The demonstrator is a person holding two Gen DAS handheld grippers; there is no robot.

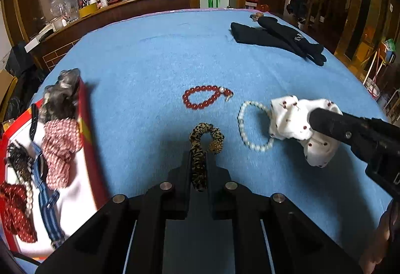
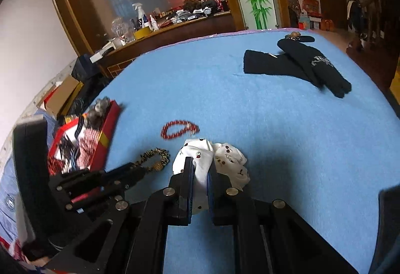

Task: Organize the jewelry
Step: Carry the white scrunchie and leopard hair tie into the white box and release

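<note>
Between the left gripper's point(image 1: 198, 161) nearly closed jaws sits the tail of a leopard-print scrunchie point(image 1: 202, 146), pinched on the fabric, probably so the soft loop can be carried without slipping; its loop lies on the blue cloth point(image 1: 150, 61) toward 12 o'clock. At 3 o'clock from it, the right gripper point(image 2: 200, 174) is clamped on a white cherry-print scrunchie point(image 2: 225, 159), the cloth bunched between its narrow-set jaws and spilling out to 1 o'clock. A pearl bracelet point(image 1: 250, 123) lies touching that scrunchie on its 9 o'clock side, and a red bead bracelet point(image 1: 207, 97) rests at 12 o'clock from the left gripper, apart from both. At 9 o'clock stands the red box point(image 1: 86, 123), already holding scrunchies and hair ties, likely where both held pieces belong. Black gloves point(image 1: 280, 38) lie far off at 1 o'clock.
</note>
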